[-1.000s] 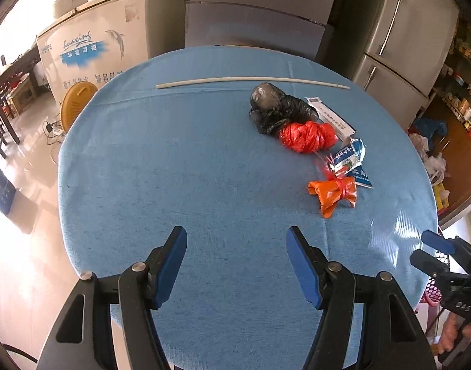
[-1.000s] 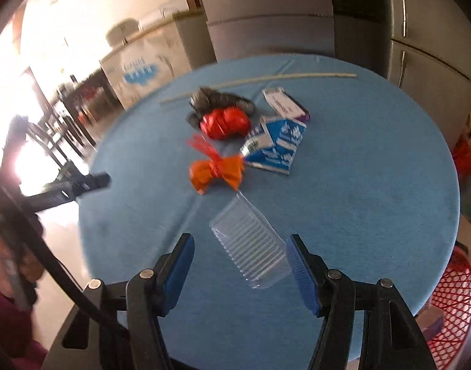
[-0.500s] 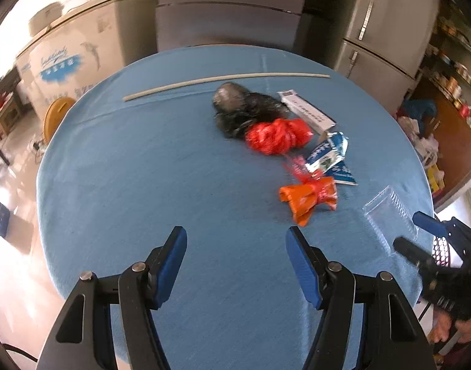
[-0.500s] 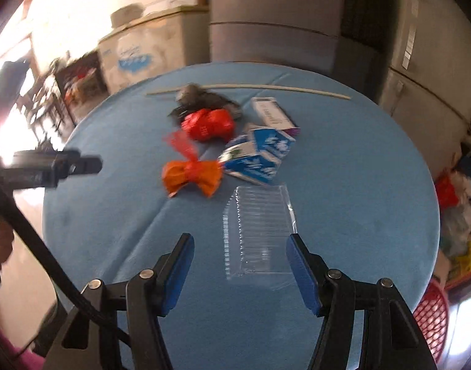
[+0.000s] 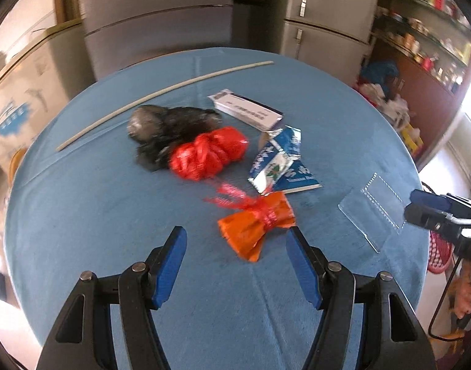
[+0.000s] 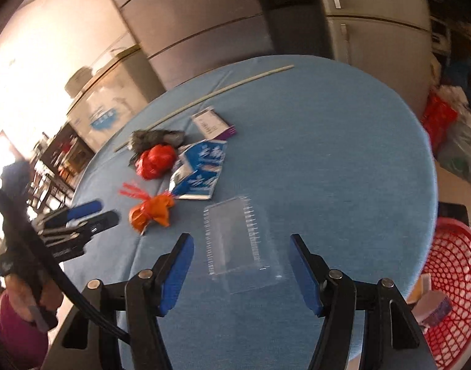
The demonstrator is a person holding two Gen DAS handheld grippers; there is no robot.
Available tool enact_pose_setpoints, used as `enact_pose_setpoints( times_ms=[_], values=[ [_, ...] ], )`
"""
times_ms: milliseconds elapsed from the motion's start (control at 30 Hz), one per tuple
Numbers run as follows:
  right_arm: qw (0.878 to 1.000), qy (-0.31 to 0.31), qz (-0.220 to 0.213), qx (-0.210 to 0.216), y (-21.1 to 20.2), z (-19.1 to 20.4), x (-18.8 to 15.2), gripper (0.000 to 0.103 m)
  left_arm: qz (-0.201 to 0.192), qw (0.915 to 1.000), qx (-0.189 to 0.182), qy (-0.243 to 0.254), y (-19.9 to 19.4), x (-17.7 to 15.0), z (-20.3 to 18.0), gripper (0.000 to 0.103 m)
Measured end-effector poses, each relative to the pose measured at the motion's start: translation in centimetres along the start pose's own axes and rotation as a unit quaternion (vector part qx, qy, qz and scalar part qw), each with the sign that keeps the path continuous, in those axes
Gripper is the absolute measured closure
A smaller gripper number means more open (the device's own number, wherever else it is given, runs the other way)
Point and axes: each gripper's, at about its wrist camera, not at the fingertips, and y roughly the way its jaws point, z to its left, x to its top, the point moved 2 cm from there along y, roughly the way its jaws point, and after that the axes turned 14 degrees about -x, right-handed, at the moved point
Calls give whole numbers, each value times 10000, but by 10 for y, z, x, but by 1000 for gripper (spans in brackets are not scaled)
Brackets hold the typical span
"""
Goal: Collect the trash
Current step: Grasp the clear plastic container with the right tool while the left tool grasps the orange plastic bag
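Trash ahead of the left gripper [image 5: 235,240], jaws wide and empty: a crumpled orange wrapper [image 5: 256,229]. Right gripper [image 6: 240,248], jaws opening, straddles a clear ribbed tray [image 6: 235,240].

Left wrist view: we look steeply down past our fingers [image 5: 170,262] at the bench [image 5: 112,215], close above it.
Right wrist view: same steep downward look, tilted, from the bench's [image 6: 327,169] basket [image 6: 451,262] side.
Shared: both views show the trash pile and each other's gripper.
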Motion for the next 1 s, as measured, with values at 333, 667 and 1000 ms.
enact_pose_setpoints(
  times_ms=[333, 667, 1000],
  values=[
    [9970, -569, 214, -478, 32, 22, -10, 52, 290, 9985, -133, 440, 37, 10, -3, 35],
    [9993, -67, 212, -292, 32, 1, -7, 53, 258, 9983, -350, 386, 48, 4, -3, 56],
    [9994, 325, 40, -140, 11, -12, -5, 53, 45, 9990, -362, 254, 32, -7, -20, 75]
  ],
)
